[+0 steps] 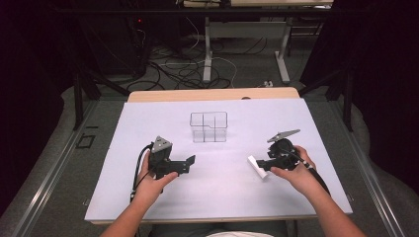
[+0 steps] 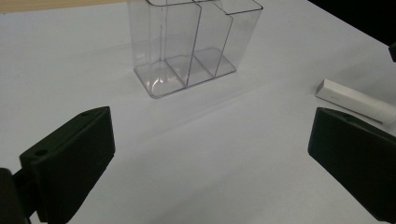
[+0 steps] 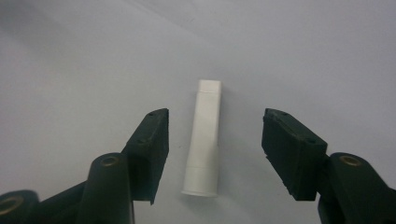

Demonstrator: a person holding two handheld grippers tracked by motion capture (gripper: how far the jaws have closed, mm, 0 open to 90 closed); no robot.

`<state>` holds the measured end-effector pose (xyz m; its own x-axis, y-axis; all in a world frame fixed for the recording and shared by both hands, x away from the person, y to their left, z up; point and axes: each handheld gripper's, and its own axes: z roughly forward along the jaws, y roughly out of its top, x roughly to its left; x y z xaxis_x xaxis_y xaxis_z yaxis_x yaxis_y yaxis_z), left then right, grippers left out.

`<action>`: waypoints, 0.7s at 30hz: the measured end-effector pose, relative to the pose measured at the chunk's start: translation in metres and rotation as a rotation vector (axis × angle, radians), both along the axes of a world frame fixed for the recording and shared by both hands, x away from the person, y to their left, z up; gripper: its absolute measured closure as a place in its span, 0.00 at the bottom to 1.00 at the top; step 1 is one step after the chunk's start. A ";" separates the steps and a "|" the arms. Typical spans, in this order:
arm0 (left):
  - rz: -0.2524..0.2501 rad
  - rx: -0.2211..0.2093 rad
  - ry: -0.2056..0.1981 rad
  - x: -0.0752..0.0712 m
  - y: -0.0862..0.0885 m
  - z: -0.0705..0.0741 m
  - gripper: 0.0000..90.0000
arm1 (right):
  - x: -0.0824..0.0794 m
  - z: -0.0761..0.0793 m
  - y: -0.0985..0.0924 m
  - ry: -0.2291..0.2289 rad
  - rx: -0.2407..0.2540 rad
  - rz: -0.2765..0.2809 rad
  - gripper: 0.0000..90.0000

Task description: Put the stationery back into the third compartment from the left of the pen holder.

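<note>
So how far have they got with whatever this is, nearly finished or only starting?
Only starting, it seems. Nothing looks done: the clear plastic divided box stands empty. In hand: the right claw is open, jaws either side of the white plastic tube lying on the table, not touching it. The left claw is open and holds nothing. Probably left: gripping the tube and perhaps putting it in the box.
</note>
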<state>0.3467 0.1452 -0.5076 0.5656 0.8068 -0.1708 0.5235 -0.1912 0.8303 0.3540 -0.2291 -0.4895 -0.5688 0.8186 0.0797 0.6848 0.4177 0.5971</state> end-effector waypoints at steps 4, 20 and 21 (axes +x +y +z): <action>0.005 -0.003 0.002 0.000 0.001 -0.001 0.01 | 0.005 -0.002 0.005 0.036 -0.021 -0.013 0.49; 0.008 -0.008 0.019 0.002 0.001 -0.004 0.02 | 0.016 -0.017 0.011 0.131 -0.052 0.014 0.51; 0.006 -0.003 0.021 0.002 0.001 -0.004 0.02 | 0.016 -0.017 0.011 0.155 -0.051 0.008 0.51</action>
<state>0.3490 0.1465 -0.5121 0.5572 0.8095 -0.1849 0.5421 -0.1859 0.8195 0.3698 -0.2178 -0.5066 -0.5597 0.8191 0.1256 0.7635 0.4508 0.4624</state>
